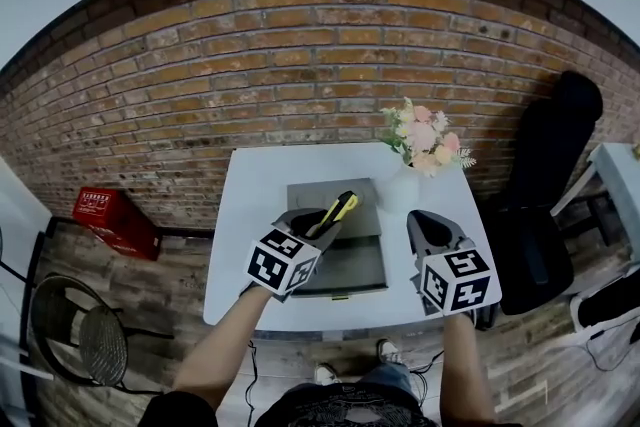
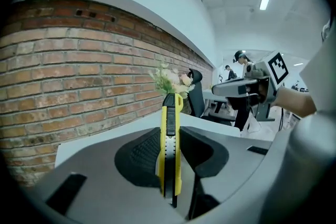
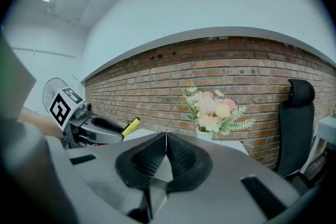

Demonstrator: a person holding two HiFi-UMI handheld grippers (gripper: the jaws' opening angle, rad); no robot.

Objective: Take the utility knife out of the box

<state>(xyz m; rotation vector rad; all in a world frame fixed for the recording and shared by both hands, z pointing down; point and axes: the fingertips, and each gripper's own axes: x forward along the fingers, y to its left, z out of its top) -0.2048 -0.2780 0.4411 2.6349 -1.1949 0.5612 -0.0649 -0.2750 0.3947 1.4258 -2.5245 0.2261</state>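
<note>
The left gripper (image 2: 171,136) gripped a slim yellow utility knife (image 2: 164,157) with a black ribbed slider, holding it above the open grey box (image 1: 345,267). The right gripper (image 3: 166,139) was closed and empty.

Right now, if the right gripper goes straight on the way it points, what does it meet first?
Probably the flower vase, which stands a little right of the line of the right gripper; depth is unclear. If it passes the vase, the brick wall comes next.
</note>
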